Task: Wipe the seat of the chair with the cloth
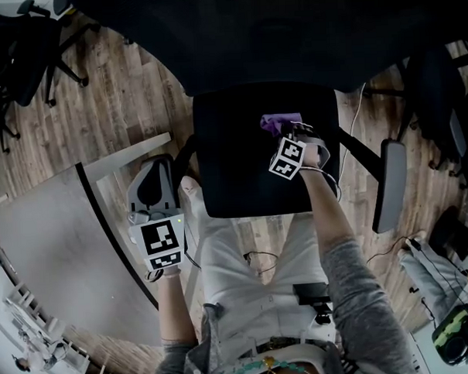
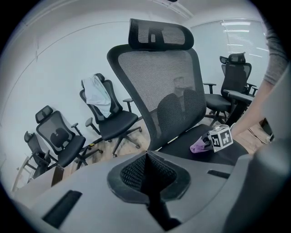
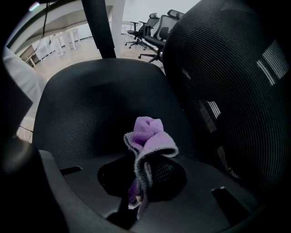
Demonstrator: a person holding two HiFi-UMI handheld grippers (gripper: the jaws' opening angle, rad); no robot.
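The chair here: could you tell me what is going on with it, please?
A person stands over the seat with a gripper in each hand. The right gripper is shut on a purple cloth, low at the back of the seat, near the backrest. The left gripper is shut and empty, held off to the side. Wiping looks under way or about to begin.

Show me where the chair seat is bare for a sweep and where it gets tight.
The seat is bare from the cloth across to its left edge, and along the front by the person's legs. It is tight at the back, where the right gripper holds the cloth close beside the backrest.
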